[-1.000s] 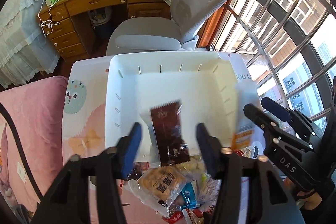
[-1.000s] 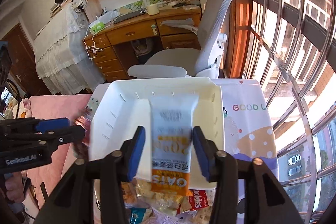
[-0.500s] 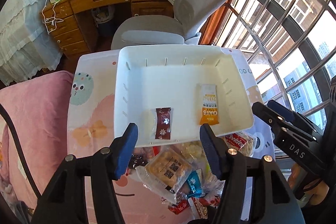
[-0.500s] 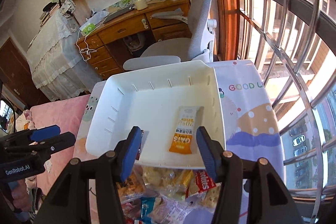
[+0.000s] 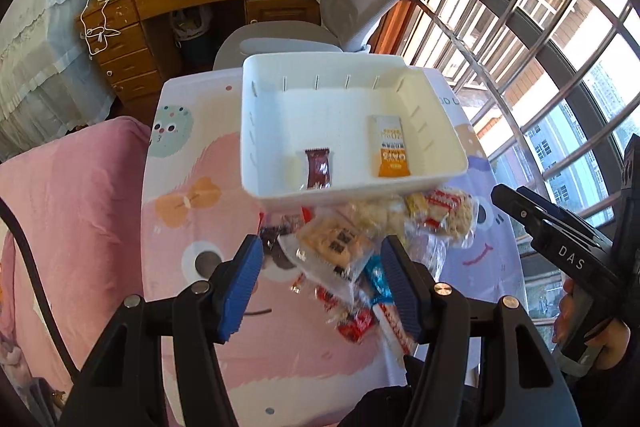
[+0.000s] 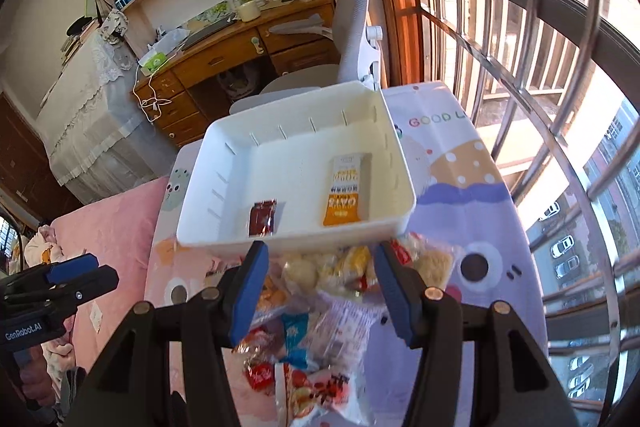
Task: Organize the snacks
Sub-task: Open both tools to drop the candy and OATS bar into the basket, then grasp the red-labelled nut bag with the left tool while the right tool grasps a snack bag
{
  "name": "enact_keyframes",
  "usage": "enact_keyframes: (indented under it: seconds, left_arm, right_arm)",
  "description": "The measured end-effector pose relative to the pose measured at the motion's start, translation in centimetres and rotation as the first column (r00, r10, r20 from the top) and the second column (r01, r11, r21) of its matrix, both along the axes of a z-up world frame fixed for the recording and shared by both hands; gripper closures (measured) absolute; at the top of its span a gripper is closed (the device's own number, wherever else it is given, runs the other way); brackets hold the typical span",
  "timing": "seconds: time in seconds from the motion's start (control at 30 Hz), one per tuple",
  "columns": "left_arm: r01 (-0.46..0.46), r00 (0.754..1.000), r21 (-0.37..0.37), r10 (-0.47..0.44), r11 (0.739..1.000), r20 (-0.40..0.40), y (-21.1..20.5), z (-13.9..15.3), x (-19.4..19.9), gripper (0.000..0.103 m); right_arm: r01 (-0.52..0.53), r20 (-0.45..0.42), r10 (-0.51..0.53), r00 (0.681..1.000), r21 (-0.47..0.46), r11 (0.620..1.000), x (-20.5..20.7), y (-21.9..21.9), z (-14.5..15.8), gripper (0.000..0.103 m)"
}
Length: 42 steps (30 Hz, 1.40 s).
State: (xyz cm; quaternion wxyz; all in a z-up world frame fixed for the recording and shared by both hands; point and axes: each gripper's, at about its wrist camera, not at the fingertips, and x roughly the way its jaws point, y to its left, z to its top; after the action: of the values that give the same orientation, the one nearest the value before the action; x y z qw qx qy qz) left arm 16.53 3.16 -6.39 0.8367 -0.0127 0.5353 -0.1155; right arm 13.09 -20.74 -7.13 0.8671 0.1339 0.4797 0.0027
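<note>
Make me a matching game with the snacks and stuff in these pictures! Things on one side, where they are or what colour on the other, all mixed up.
Things:
1. brown snack packet
2. orange oat bar
3. snack pile
4. white bin

Places or colours:
A. on the cartoon tablecloth, in front of the bin
B. lying in the bin, on the window side
C. holds two snacks
D. lying in the bin, on the pink blanket side

Pairs: 1-D, 2-B, 3-A, 4-C

- White tray [image 5: 256, 131] sits on the patterned cloth, open side up.
- Dark red packet [image 5: 318, 169] lies flat inside, near the front wall.
- Orange-and-white oats bar [image 5: 390, 147] lies flat beside it, apart.
- Loose snack pile [image 6: 320, 311] lies before the tray.
</note>
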Motion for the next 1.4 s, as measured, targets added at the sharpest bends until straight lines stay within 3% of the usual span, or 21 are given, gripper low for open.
enact_keyframes:
  seconds: [0.63, 0.83, 1.03, 1.4]
  left_arm:
    - [0.014, 0.998, -0.036, -0.016, 0.999, -0.064, 3.6, -3.2, -10.6, 0.043]
    - [0.018, 0.996, -0.029, -0.021, 0.999, -0.09, 3.4, -4.3, -12.7, 0.043]
    - [0.001, 0.993, -0.018, -0.003, 1.0, -0.115, 2.8, -5.2, -14.1, 0.039]
    - [-0.096, 0.982, -0.008, 0.093, 0.995, -0.165, 0.5, -7.0, -13.7, 0.035]
  right_arm:
    - [0.016, -0.048, -0.017, 0.999, -0.011, 1.0, -11.2, 4.5, -0.9, 0.047]
    - [-0.002, -0.078, 0.001, 0.997, -0.016, 1.0, -14.0, 5.0, -2.0, 0.042]
    - [-0.052, -0.11, 0.05, 0.993, -0.016, 0.999, -15.4, 5.1, -3.4, 0.04]
    - [-0.248, -0.133, 0.238, 0.962, -0.064, 0.967, -15.6, 4.9, -5.9, 0.039]
